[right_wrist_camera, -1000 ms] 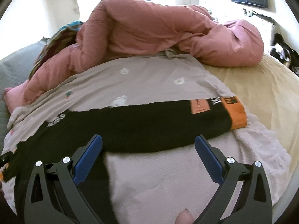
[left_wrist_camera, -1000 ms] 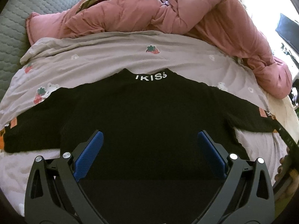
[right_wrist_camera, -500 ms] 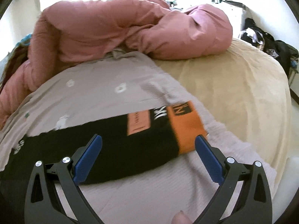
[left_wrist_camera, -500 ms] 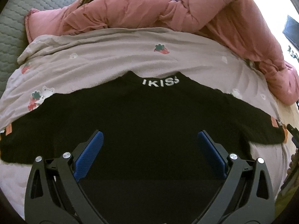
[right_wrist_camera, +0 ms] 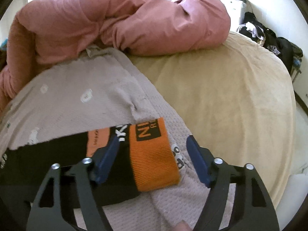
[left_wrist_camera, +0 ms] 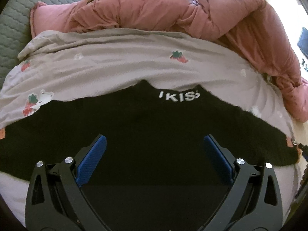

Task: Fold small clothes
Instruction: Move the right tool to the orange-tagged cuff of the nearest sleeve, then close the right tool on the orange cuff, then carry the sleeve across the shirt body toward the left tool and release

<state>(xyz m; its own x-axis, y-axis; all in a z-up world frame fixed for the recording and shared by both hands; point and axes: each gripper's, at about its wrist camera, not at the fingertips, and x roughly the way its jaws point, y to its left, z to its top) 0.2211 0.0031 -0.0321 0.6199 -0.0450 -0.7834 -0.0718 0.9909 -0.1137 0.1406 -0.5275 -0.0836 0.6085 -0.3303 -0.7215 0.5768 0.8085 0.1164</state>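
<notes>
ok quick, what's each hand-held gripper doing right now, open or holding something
Left hand-held gripper: open, over the black sweater, holding nothing.
Right hand-held gripper: open, jaws either side of the orange cuff, not closed on it.

R gripper point(right_wrist_camera: 152, 146) moved over sweater's orange cuff point(right_wrist_camera: 154, 157); jaws narrowed.

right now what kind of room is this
Most likely a bedroom: the black sweater lies spread on a bed's strawberry-print blanket, with a bunched pink duvet behind and a beige bed cover alongside.
</notes>
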